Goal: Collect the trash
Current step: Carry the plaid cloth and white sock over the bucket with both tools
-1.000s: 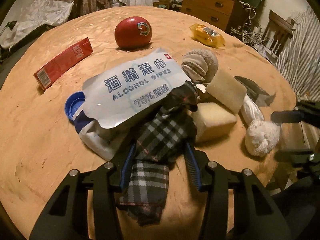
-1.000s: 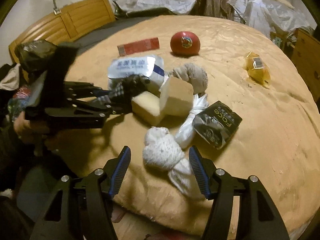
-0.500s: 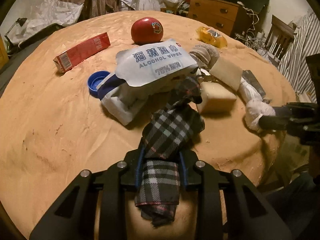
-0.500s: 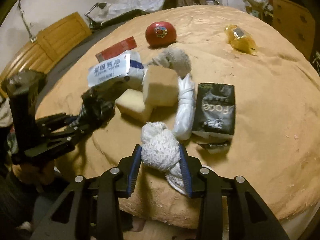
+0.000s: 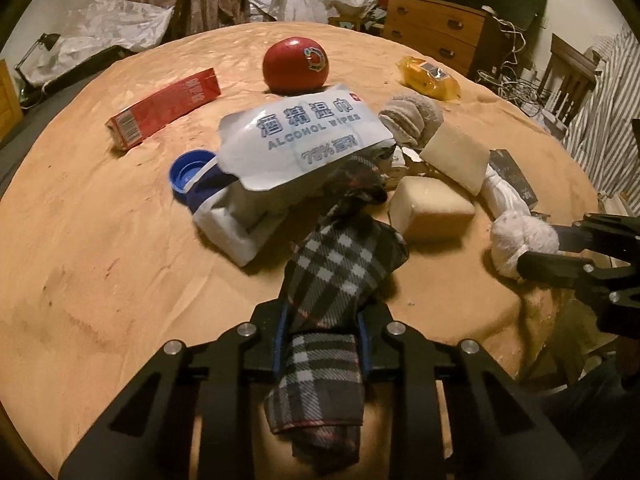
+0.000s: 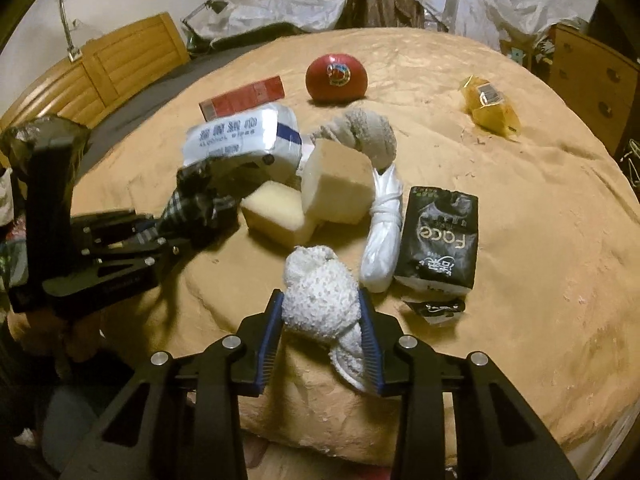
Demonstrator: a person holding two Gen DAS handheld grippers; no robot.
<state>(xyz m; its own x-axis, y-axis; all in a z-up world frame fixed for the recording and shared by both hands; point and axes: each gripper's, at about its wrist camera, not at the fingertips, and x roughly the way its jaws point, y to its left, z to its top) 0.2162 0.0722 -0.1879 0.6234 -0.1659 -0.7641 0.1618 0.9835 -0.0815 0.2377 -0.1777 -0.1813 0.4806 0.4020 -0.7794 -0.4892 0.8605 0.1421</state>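
While the left gripper has just been closing, its jaws squeeze a plaid cloth at the near edge of the tan bed. On the other side, the right gripper has its jaws pressed on a white fuzzy sock ball. Just past the cloth lies a pack marked "ALCOHOL WIPES" and "75%". Beside the sock ball lies a black pack that says "Face". Farther back sit a red box and a red ball.

Wipes pack sits mid-bed, ball behind it toward the far edge, carton left, sponges right; my cloth at near edge.
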